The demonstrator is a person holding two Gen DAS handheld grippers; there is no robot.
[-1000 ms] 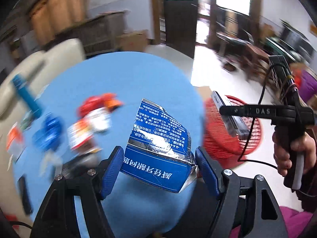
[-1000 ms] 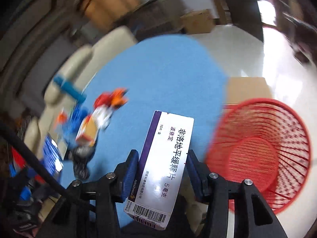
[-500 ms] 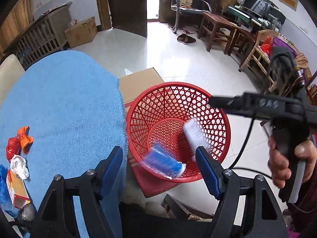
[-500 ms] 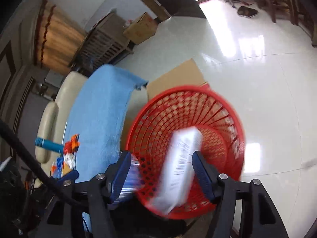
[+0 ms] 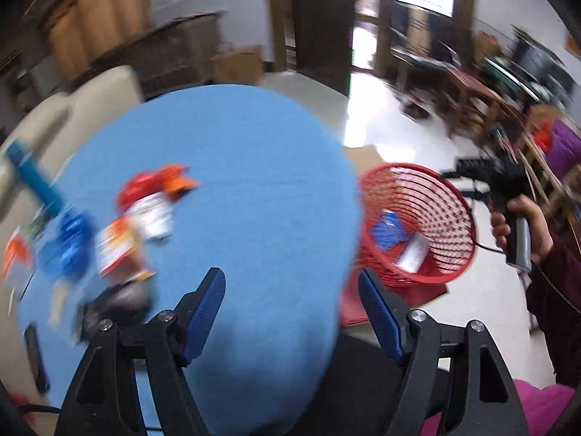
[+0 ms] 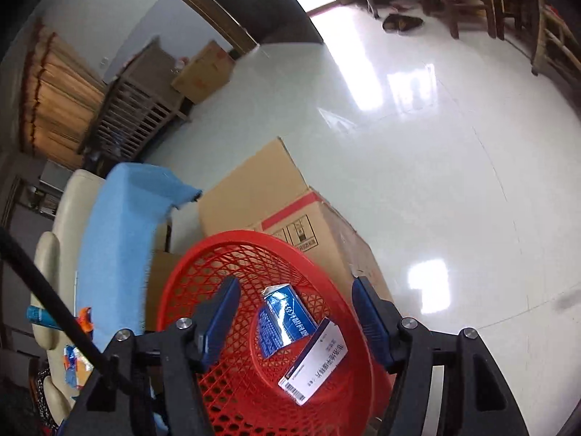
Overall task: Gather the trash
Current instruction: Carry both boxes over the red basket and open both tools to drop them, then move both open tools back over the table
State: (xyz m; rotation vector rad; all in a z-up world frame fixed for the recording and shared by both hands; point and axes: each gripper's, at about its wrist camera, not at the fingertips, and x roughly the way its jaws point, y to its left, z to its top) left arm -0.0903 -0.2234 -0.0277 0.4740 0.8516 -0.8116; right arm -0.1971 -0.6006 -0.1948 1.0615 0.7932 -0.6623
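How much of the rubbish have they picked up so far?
Two pieces are done: a blue carton and a white box lie in the red basket. Nothing is in hand; both sets of jaws are open and empty. Left: a blurred pile of wrappers on the blue cloth.

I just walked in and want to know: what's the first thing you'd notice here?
The bright red basket grabs the eye first, standing on the floor beside a big cardboard box. Inside it lie a blue carton and a white medicine box. Next comes the blue cloth on the table, with blurry colourful wrappers piled at its left side.
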